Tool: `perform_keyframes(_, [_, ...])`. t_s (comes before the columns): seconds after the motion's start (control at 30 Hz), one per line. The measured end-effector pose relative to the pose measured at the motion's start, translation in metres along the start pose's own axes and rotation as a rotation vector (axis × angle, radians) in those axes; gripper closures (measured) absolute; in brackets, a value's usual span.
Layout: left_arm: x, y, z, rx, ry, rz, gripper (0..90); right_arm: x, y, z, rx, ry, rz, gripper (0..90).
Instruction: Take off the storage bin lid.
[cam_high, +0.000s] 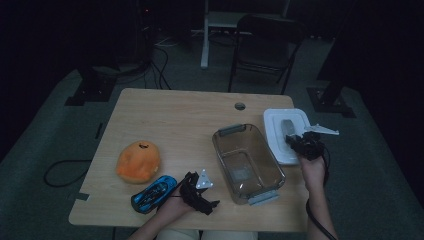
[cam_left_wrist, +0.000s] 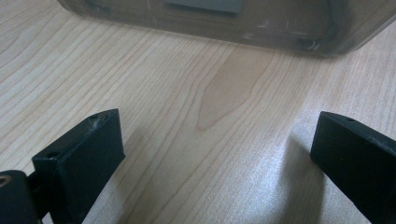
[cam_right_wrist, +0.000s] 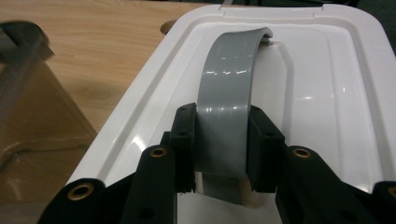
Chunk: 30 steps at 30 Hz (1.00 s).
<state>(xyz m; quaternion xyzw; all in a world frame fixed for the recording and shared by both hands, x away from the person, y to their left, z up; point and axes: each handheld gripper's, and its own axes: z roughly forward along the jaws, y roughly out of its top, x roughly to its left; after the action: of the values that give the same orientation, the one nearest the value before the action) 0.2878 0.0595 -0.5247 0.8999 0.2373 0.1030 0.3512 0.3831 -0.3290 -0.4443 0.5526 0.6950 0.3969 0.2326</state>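
A white lid (cam_high: 287, 131) with a grey handle (cam_high: 288, 127) lies at the right of the wooden table (cam_high: 180, 120). My right gripper (cam_high: 295, 142) is over the lid's near end. In the right gripper view its two black pads press on both sides of the grey handle (cam_right_wrist: 229, 107) of the white lid (cam_right_wrist: 327, 93). A clear plastic box (cam_high: 247, 162) with grey clips stands open in the middle. My left gripper (cam_high: 189, 181) rests low near the front edge, left of the box; its jaws stand wide apart over bare wood, with the box's wall (cam_left_wrist: 224, 18) ahead.
An orange plush (cam_high: 138, 161) and a blue toy car (cam_high: 154, 193) lie at the front left, beside my left hand. A cable hole (cam_high: 240, 106) sits near the far edge. A dark folding chair (cam_high: 265, 47) stands beyond the table.
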Motion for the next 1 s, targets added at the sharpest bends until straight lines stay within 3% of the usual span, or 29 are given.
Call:
perform_keyframes(0.37, [0.0, 0.0, 0.0, 0.0, 0.001, 0.0, 3.2, 0.001, -0.012, 0.039, 0.064, 0.018, 0.016, 67.9])
perform_keyframes(0.6, [0.0, 0.0, 0.0, 0.0, 0.002, 0.0, 3.2, 0.002, -0.017, 0.055, 0.109, 0.016, 0.01, 67.9])
perform_keyframes(0.77, [0.0, 0.0, 0.0, 0.0, 0.001, 0.0, 3.2, 0.0, -0.021, 0.06, 0.109, 0.026, 0.029, 67.9])
perform_keyframes(1.0, [0.0, 0.0, 0.0, 0.0, 0.002, 0.001, 3.2, 0.003, -0.027, 0.071, 0.139, 0.026, 0.015, 67.7])
